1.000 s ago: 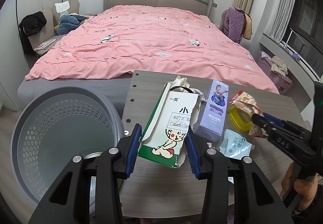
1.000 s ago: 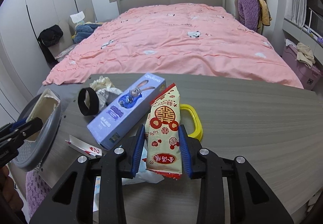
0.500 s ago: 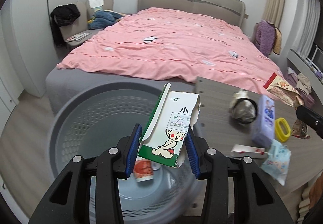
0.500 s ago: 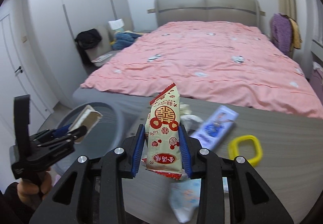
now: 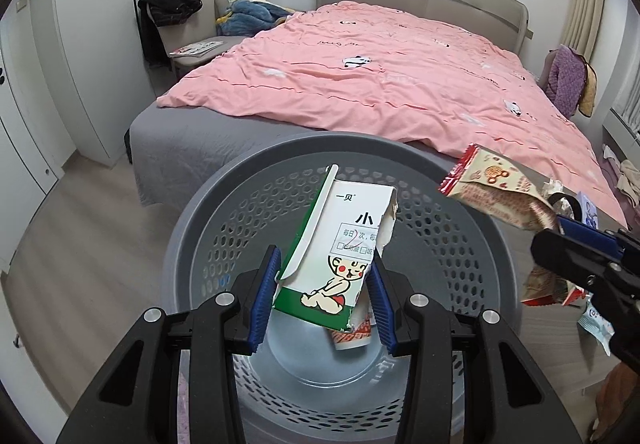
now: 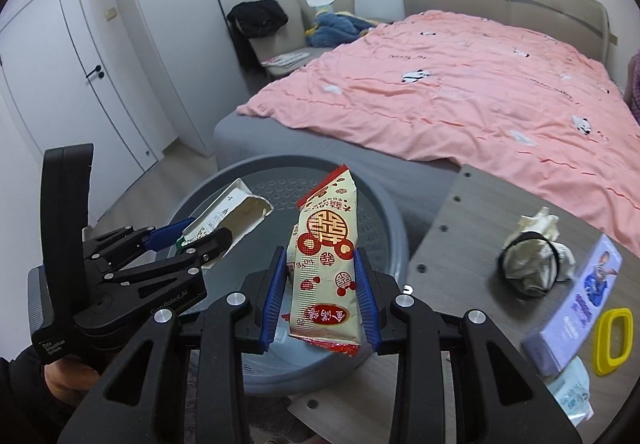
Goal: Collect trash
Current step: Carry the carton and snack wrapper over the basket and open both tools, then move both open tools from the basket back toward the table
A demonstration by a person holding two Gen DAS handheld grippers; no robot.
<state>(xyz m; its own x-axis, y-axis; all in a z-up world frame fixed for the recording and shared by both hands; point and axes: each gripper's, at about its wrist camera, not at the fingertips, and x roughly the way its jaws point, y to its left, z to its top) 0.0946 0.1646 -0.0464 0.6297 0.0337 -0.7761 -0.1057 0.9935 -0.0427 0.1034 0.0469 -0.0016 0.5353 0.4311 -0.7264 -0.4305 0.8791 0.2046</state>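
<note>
The left gripper [image 5: 324, 294] holds a torn carton [image 5: 340, 252] between its fingers, above the open grey bin [image 5: 208, 228]. A cup [image 5: 352, 336], or something like it, lies at the bin's bottom. The right gripper [image 6: 320, 298] has its fingers clamped on a red-and-cream snack wrapper [image 6: 324, 264], over the bin's rim beside the counter [image 6: 452, 228]. On the counter lie a crumpled tissue [image 6: 536, 248], a purple box [image 6: 576, 300] and a yellow ring [image 6: 612, 340].
</note>
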